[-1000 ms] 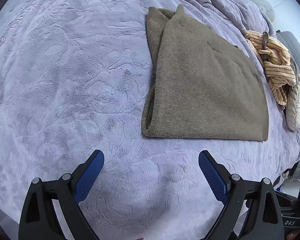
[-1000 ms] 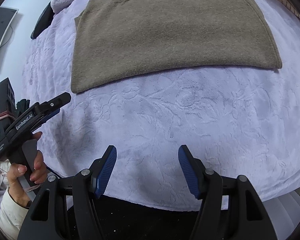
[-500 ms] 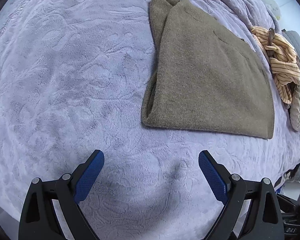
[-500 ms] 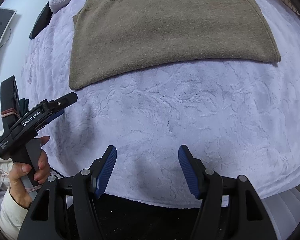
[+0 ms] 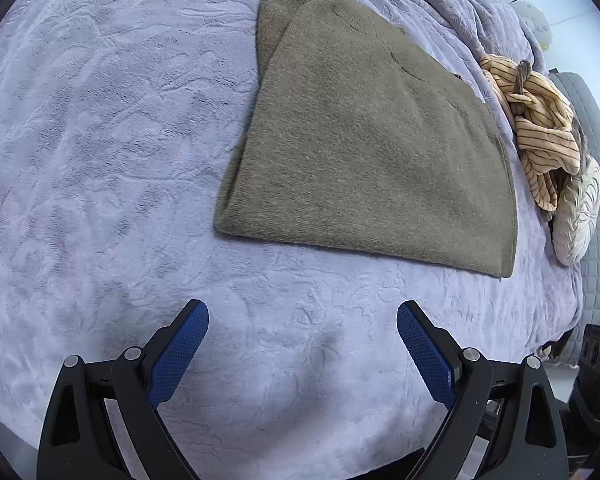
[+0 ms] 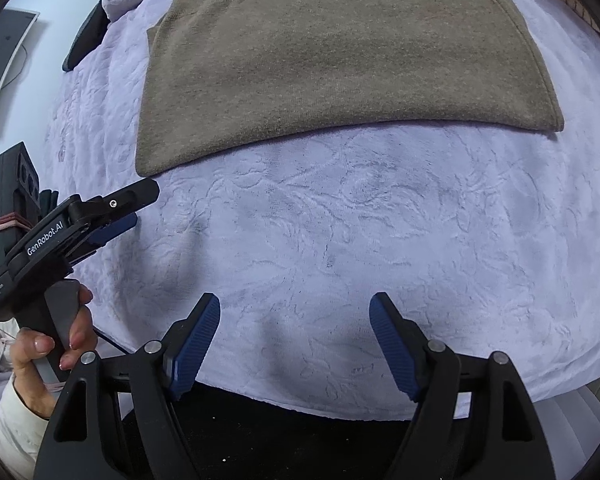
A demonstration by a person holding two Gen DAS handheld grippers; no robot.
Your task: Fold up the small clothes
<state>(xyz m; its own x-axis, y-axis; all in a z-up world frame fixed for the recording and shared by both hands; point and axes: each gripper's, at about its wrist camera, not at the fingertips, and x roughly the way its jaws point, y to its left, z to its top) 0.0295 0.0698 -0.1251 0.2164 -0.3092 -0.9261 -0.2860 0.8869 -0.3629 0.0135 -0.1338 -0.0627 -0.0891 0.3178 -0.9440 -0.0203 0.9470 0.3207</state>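
on the lilac blanket (image 5: 100, 160) the olive sweater (image 5: 372, 152) lies flat and part-folded, one side tucked under, likely needing another fold, its long axis running across the right wrist view, while the left gripper (image 5: 302, 354) hangs open and the right gripper (image 6: 295, 344) has just widened, empty.

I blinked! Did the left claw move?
Yes. In the right view the left claw has crept up toward the sweater, judged against the blanket edge.

Right gripper (image 6: 295, 314) just spread wider (nothing between its fingers).
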